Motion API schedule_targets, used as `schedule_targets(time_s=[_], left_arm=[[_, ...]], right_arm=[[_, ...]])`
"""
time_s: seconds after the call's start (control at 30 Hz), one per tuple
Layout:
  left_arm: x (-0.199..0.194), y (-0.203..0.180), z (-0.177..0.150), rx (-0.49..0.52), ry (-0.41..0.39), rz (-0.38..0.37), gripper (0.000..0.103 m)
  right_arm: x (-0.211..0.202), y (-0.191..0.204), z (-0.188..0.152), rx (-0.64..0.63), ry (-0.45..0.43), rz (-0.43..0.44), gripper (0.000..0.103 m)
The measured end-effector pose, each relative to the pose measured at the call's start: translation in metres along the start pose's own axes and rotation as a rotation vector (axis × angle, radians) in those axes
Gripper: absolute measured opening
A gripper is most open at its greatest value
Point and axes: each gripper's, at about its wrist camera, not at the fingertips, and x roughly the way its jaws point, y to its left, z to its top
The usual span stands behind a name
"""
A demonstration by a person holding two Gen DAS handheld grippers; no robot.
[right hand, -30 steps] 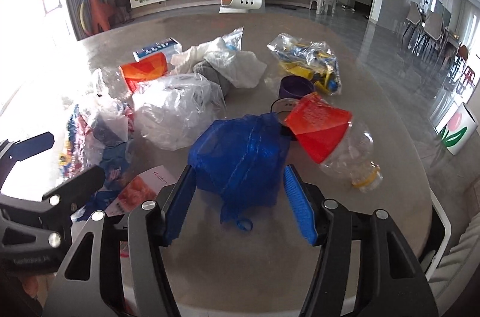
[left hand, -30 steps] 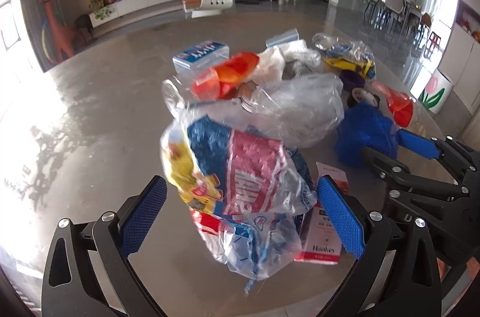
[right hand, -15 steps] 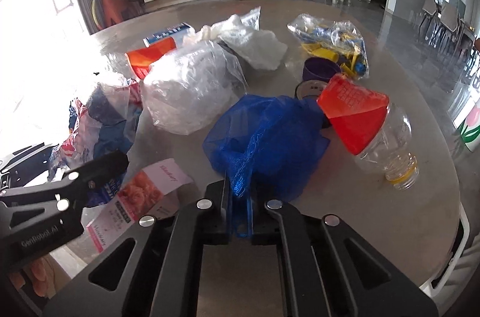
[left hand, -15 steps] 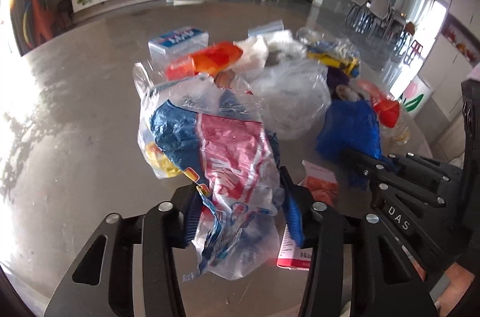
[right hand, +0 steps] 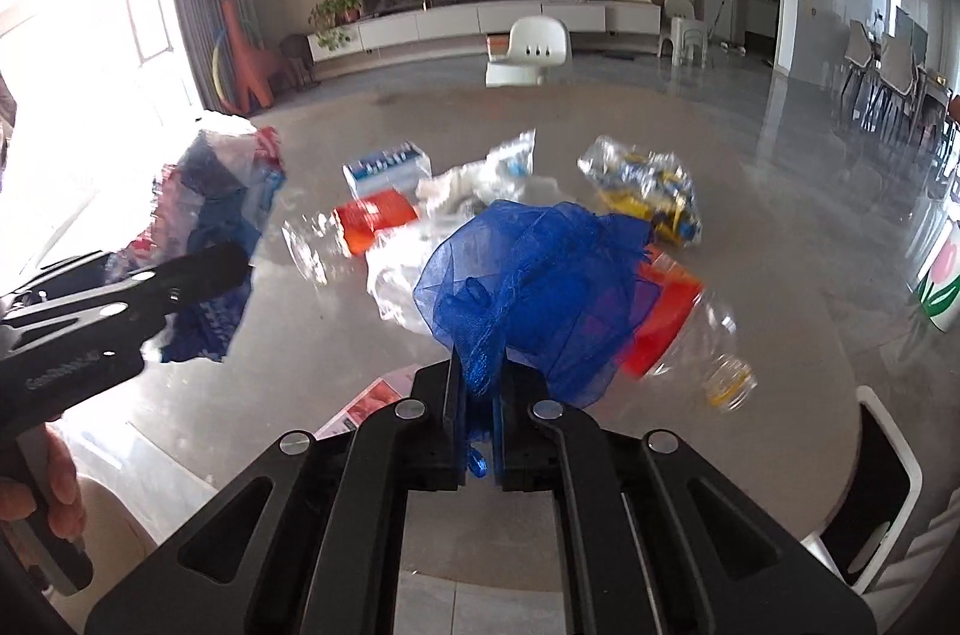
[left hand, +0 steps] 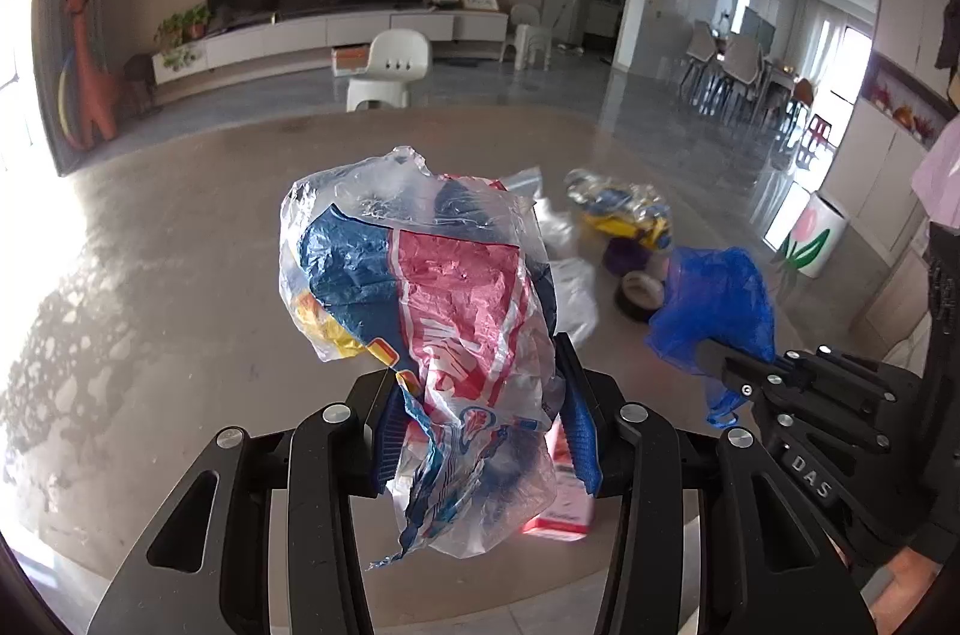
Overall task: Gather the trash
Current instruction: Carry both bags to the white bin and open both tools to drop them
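My left gripper (left hand: 480, 425) is shut on a crumpled clear plastic bag with blue, red and yellow print (left hand: 420, 287) and holds it above the round grey table (left hand: 180, 305). My right gripper (right hand: 480, 413) is shut on a blue mesh bag (right hand: 534, 287) and holds it raised over the trash pile. The mesh bag (left hand: 714, 311) shows at the right of the left wrist view, the printed bag (right hand: 216, 197) at the left of the right wrist view.
On the table lie a clear bottle with an orange label (right hand: 678, 323), a second orange-labelled bottle (right hand: 372, 221), a white plastic bag (right hand: 396, 269), a blue and white box (right hand: 387, 167), a yellow and blue wrapper (right hand: 648, 191), a red carton (left hand: 561, 503). A white chair (right hand: 531, 50) stands beyond.
Both grippers closed on their bags and lifted them off the table. The trash pile now sits lower and farther away in both views.
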Motion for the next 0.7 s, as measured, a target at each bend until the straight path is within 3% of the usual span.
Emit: schedule_targets(time_s=[0.2,0.33,0.6,0.7], left_arm=[[-0.006,-0.042,0.013,0.068,-0.025,-0.051,0.044],[0.001,-0.091,0.016,0.135,-0.025,-0.124,0.044],[0.049,-0.232,-0.001,0.274,0.059,-0.342,0.044],[0.07,-0.289,-0.012,0.334,0.093,-0.403,0.044]], right_arm=[[-0.043,-0.017,0.001,0.017,-0.056,-0.036,0.007],[-0.07,-0.052,-0.008,0.042,-0.074,-0.13,0.007],[-0.109,-0.175,-0.063,0.169,-0.021,-0.362,0.007],[-0.113,-0.215,-0.08,0.184,0.017,-0.404,0.007]])
